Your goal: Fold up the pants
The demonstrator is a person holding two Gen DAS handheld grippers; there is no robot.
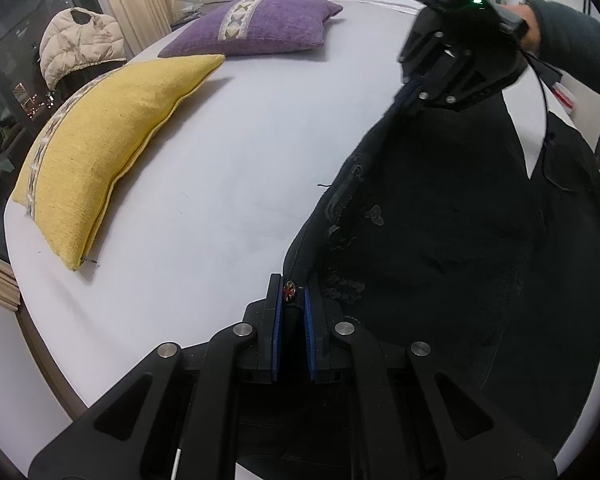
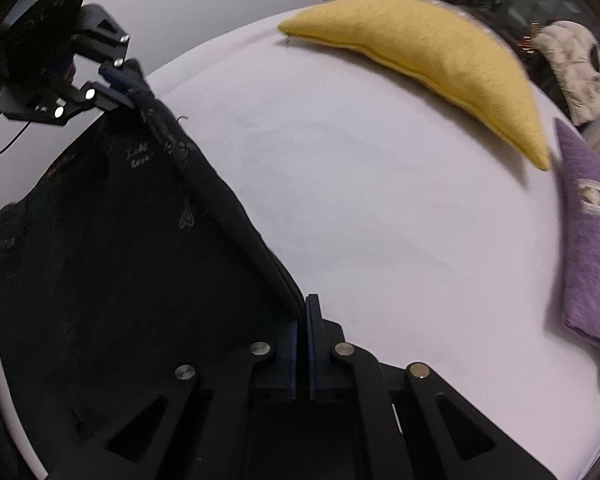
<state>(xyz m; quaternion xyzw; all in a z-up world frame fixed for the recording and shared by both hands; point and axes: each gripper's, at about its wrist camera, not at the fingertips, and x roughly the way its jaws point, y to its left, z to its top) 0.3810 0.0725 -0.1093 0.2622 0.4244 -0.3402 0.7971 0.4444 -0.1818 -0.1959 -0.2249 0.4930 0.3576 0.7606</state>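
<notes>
A yellow cushion and purple cushion lie on the white bed.

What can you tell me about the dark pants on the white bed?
The dark pants look like black denim with faint pale butterfly prints and small script lettering. A metal button with a red cross sits at the waistband. Both grippers pinch the waistband edge: the left gripper is shut on it by the button, the right gripper is shut on its other end. That edge is stretched between them and lifted, while the rest spreads over the white bed.
</notes>
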